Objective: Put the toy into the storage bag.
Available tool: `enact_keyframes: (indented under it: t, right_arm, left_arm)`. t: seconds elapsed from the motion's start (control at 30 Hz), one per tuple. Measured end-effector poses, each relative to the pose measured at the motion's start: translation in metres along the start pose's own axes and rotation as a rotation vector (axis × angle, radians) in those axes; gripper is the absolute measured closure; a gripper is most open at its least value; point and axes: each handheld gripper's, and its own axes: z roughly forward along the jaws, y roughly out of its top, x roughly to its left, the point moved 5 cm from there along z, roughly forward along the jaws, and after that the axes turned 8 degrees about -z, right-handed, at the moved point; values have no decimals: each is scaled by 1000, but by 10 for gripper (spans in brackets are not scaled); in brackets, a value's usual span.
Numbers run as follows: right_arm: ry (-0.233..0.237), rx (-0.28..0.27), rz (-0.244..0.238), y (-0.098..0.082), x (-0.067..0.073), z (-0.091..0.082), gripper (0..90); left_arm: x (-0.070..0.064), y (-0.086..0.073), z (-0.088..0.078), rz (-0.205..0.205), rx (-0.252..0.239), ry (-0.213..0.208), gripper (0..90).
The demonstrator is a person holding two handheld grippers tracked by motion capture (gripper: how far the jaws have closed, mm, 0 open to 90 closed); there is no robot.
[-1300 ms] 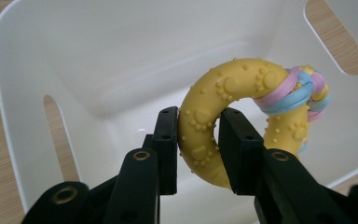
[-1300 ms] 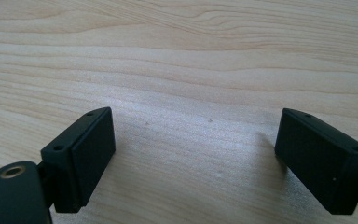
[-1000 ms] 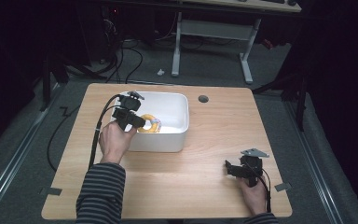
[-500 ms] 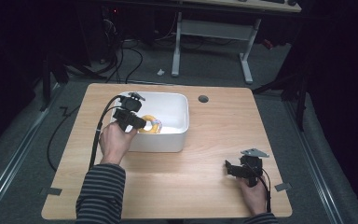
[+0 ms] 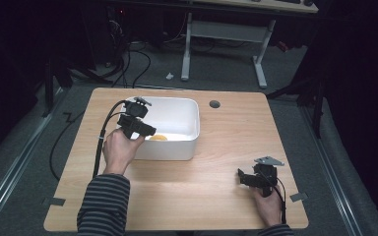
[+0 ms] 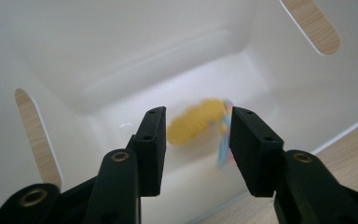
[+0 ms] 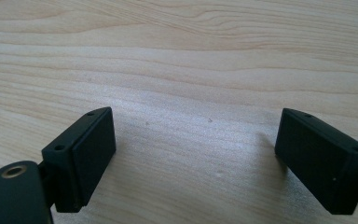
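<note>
1. High view: the left tool hangs over the near-left rim of the white bin on the desk.
2. Its jaws stand apart, released, above a blurred yellow object inside the bin, possibly just let go.
3. The right tool rests spread wide, empty.
4. Next likely: withdraw or re-grasp.

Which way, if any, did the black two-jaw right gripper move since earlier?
No. The right gripper sits at the same spot near the wooden table's front right corner.
</note>
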Motion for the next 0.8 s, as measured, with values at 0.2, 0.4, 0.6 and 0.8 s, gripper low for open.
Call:
enact_keyframes:
  t: [0.2, 0.4, 0.6, 0.8]
  right_arm:
    - [0, 0, 0, 0, 0, 0, 121]
    - [0, -1, 1, 0, 0, 0, 121]
    - [0, 0, 0, 0, 0, 0, 121]
    - [0, 0, 2, 0, 0, 0, 121]
  left_arm:
    - [1, 0, -12, -5, -58, 0, 464]
    - [6, -2, -25, -11, -112, 18, 428]
    - [13, -11, -40, -27, -164, 27, 406]
    - [25, -24, -56, -69, -216, 18, 394]
